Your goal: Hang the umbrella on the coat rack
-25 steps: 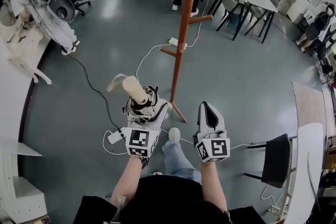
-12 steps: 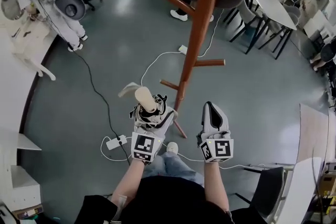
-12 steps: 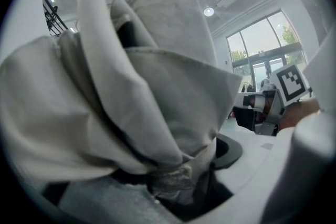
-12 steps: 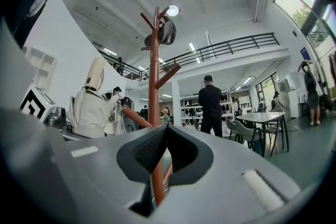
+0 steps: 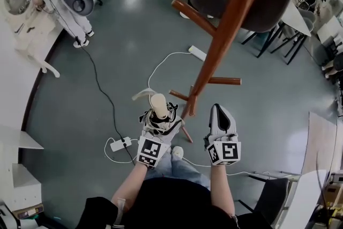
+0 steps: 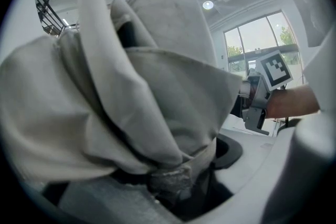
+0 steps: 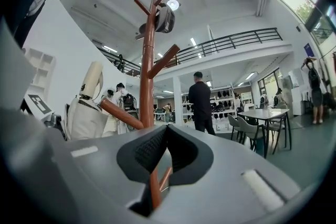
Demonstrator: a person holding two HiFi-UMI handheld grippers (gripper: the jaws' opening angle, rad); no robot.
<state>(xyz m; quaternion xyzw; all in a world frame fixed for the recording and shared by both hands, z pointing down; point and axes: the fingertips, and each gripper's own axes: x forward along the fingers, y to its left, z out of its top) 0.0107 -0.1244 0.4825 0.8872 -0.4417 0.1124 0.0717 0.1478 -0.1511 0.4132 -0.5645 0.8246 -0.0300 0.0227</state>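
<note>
Head view: we are gripping the folded umbrella [image 5: 159,105] upright in the left claw [image 5: 159,122], just left of the coat rack [image 5: 222,35] pole's lower part. We are holding the right claw [image 5: 220,114] closed and empty, right of the pole.

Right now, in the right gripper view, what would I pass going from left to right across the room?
Left to right: folded cream umbrella → brown coat rack → person in dark clothes → white table with chairs → person at the far right edge.
</note>
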